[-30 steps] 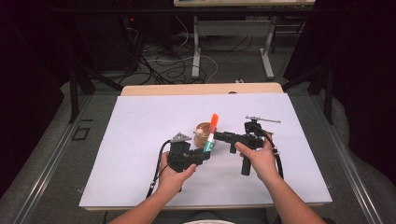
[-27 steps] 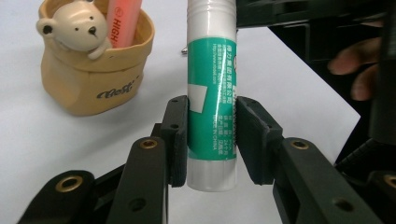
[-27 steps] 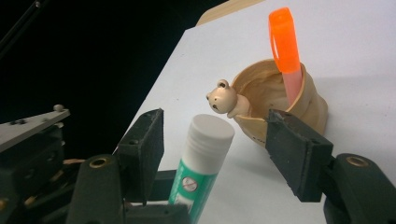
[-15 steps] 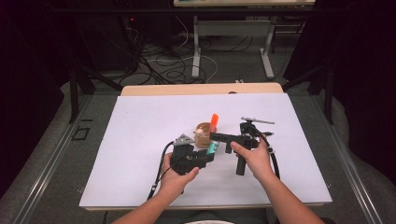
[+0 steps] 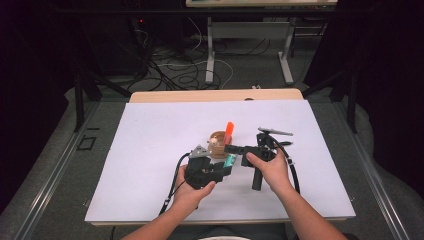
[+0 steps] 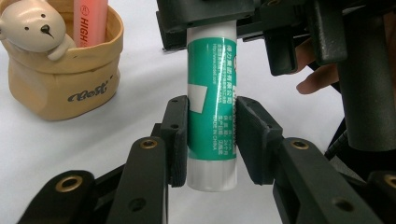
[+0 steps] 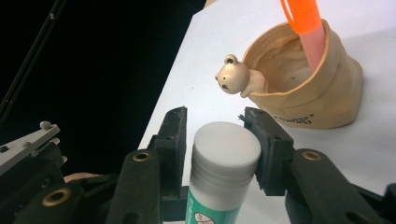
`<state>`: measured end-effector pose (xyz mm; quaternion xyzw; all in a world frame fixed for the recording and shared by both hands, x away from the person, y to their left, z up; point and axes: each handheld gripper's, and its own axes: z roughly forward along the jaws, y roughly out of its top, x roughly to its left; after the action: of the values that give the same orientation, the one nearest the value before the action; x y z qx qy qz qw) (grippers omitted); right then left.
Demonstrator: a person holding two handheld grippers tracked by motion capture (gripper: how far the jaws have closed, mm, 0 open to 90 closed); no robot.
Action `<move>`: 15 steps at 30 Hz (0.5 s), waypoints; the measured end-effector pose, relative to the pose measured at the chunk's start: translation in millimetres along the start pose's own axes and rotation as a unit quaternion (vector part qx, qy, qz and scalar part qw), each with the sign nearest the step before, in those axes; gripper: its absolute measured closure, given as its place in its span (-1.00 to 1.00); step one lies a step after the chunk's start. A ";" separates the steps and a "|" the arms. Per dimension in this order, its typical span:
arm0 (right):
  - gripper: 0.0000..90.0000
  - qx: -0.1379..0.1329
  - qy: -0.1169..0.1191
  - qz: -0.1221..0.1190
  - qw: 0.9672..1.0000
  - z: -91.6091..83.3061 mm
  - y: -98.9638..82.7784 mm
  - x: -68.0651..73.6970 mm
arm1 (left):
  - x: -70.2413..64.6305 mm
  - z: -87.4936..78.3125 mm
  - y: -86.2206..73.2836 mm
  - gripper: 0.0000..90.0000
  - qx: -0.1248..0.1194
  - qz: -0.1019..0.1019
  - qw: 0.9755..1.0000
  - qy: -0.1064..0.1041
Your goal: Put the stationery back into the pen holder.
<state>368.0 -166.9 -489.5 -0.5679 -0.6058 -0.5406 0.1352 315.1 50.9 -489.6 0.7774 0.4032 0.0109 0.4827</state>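
A green glue stick (image 6: 212, 70) with a white cap (image 7: 226, 149) is held upright between my two grippers over the white sheet (image 5: 150, 150). My left gripper (image 6: 211, 140) is shut on its lower body. My right gripper (image 7: 217, 140) has just been closing, and its pads press on the cap. In the high view the left gripper (image 5: 229, 162) and the right gripper (image 5: 231, 149) meet at the stick (image 5: 230, 160), just in front of a tan pen holder (image 5: 218, 142). The holder (image 7: 322, 93) carries a small bear figure (image 7: 233, 77) and an orange highlighter (image 7: 306, 23).
The white sheet covers most of the table, with a wooden edge (image 5: 215, 95) showing at the back. Cables trail from both grippers toward the front edge. Dark floor, loose cables and metal legs (image 5: 210, 50) lie beyond the table.
The right gripper's jaws have narrowed onto the glue stick's cap and shifted slightly left. The left gripper keeps its hold on the stick and has stayed in place.
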 end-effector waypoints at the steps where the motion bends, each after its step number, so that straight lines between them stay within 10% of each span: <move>1: 0.41 0.002 0.001 0.005 1.000 -0.2 0.2 0.0 | 0.1 0.0 0.0 0.47 0.001 0.000 1.000 0.000; 15: 0.44 0.006 0.000 0.024 1.000 1.0 0.5 -4.7 | -1.0 1.9 -1.7 0.46 0.005 -0.002 1.000 0.005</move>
<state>370.4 -168.8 -493.3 -0.5813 -0.5957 -0.5332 0.1515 314.2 49.2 -491.5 0.7791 0.4068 0.0120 0.4768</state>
